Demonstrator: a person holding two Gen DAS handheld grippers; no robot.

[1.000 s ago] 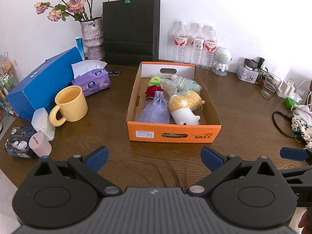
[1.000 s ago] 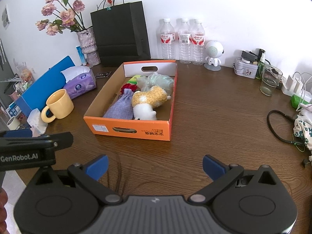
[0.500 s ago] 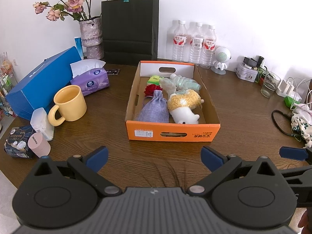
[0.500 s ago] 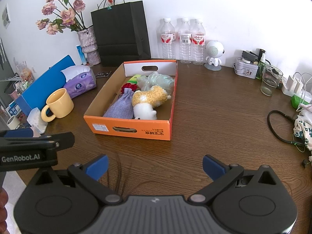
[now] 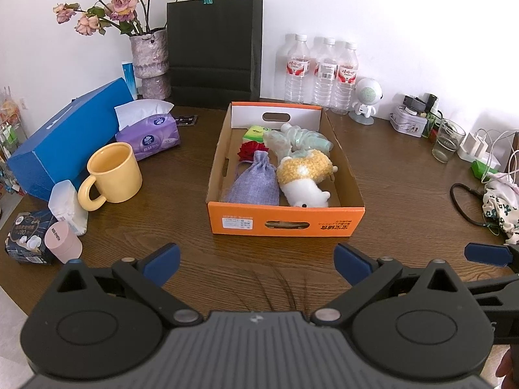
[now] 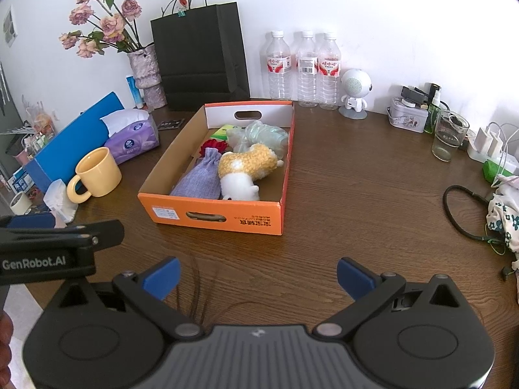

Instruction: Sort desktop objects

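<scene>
Both tools wide, empty | L tool R tool | box w/ toys

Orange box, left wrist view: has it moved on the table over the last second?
No. The orange box keeps its back wall just in front of the water bottles and black bag; the whole view drifts slightly left together.

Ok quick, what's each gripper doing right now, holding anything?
Left gripper: open, holding nothing.
Right gripper: open, holding nothing.
</scene>
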